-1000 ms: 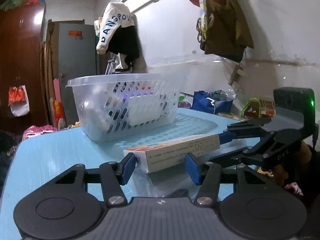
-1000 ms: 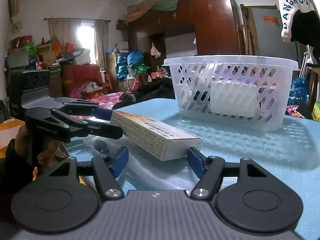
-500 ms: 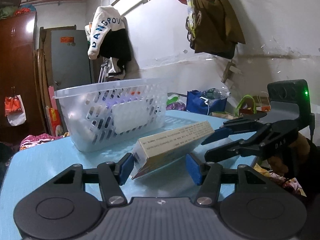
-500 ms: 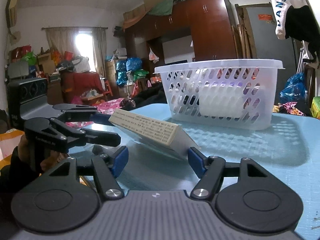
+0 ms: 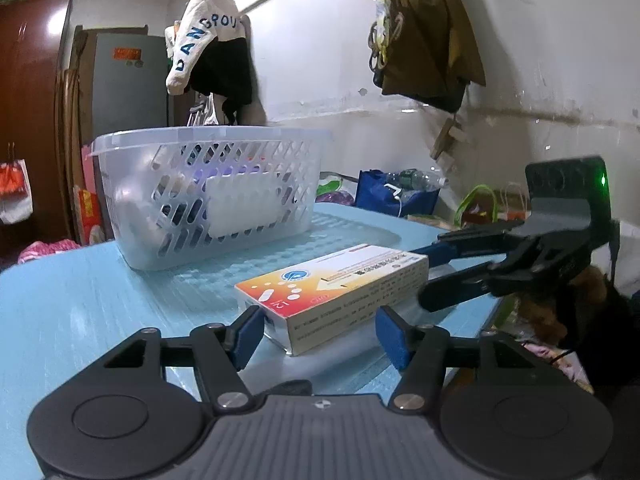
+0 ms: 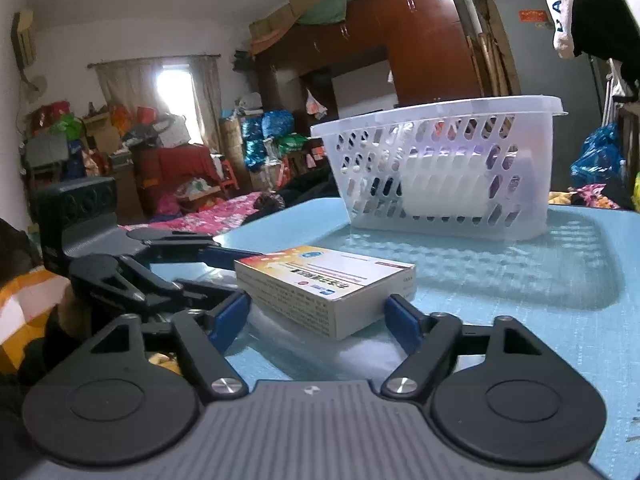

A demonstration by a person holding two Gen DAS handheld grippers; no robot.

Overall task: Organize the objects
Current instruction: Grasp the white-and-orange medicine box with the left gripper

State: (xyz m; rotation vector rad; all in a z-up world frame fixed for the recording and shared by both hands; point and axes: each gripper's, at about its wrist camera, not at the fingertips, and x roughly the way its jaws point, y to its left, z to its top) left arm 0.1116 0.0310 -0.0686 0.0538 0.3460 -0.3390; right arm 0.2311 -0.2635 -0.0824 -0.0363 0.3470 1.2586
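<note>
A white and orange medicine box point(image 5: 332, 286) lies flat on the blue table point(image 5: 80, 304), also seen in the right wrist view point(image 6: 324, 286). My left gripper point(image 5: 322, 334) is open, its blue pads on either side of the box's near end. My right gripper point(image 6: 318, 318) is open too, its pads flanking the box from the opposite end. Each gripper shows in the other's view: the right one point(image 5: 436, 276) at the box's far end, the left one point(image 6: 208, 264) likewise. A white slotted plastic basket point(image 5: 208, 196) stands behind the box with items inside.
The basket point(image 6: 444, 172) holds a white container and other things seen through the slots. The table edge runs close on the right in the left wrist view. Clothes hang on the wall point(image 5: 424, 36). Cluttered furniture and bags point(image 6: 168, 152) fill the room beyond.
The box was lying flat, then tipped up on its edge, and now lies flat on the table again with its printed face up. Both grippers stay open around it.
</note>
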